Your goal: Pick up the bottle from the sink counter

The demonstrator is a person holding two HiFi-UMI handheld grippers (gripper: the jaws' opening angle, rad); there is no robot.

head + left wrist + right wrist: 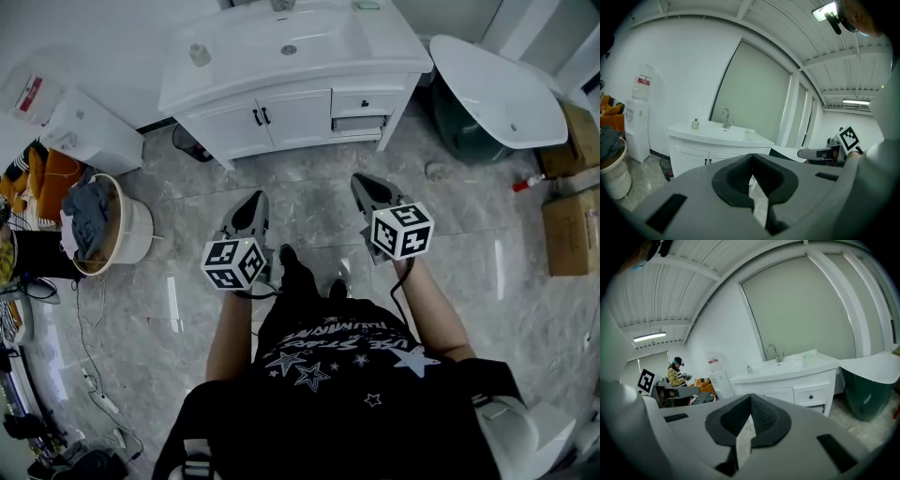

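Note:
A small pale bottle [200, 54] stands upright on the left part of the white sink counter [244, 75], left of the basin. It also shows as the bottle [695, 124] left of the faucet [725, 118], and as the bottle [749, 370] far ahead. My left gripper [255, 199] and right gripper [362, 182] hang over the marble floor, well short of the vanity, both pointing toward it. Both are shut with nothing between the jaws, as seen in the left gripper [751, 161] and right gripper [750, 401] views.
A water dispenser [89, 127] and a laundry basket [105, 230] stand at the left. A white bathtub [502, 89] and cardboard boxes [572, 230] are at the right. A dark bin [190, 143] sits beside the vanity. A person [675, 373] stands far off.

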